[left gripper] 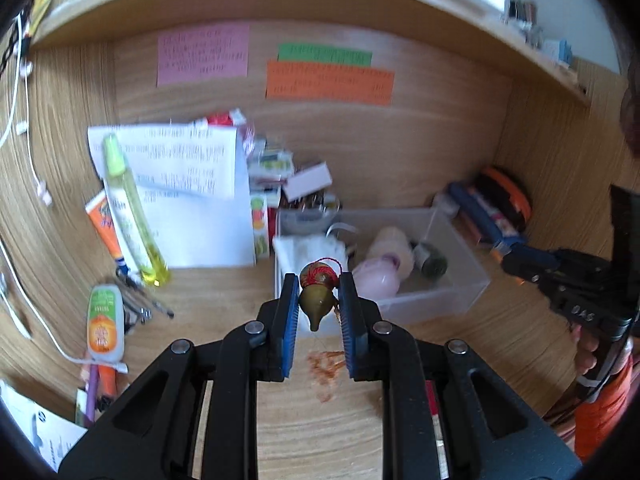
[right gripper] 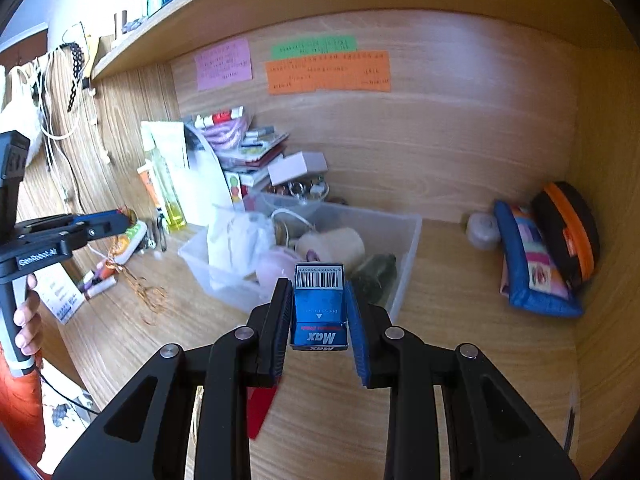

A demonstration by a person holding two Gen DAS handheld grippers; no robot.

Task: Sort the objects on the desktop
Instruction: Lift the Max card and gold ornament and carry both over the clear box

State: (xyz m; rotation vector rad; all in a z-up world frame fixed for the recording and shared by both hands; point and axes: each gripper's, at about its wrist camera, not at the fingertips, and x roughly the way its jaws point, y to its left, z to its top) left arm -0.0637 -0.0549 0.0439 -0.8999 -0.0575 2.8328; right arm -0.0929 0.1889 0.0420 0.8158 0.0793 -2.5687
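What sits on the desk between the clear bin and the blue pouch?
Bare wood, in the right wrist view: nothing lies between the bin and the pouch; a grey round thing sits further back.

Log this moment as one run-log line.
left gripper: shut on gourd charm | right gripper: shut on blue box | clear bin: ahead of both

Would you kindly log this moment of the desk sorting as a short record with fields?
left gripper: shut on small gourd charm, its orange tassel hanging
right gripper: shut on blue staple box
clear bin: ahead of both grippers, already holding several items
desk's left side: yellow bottle, papers
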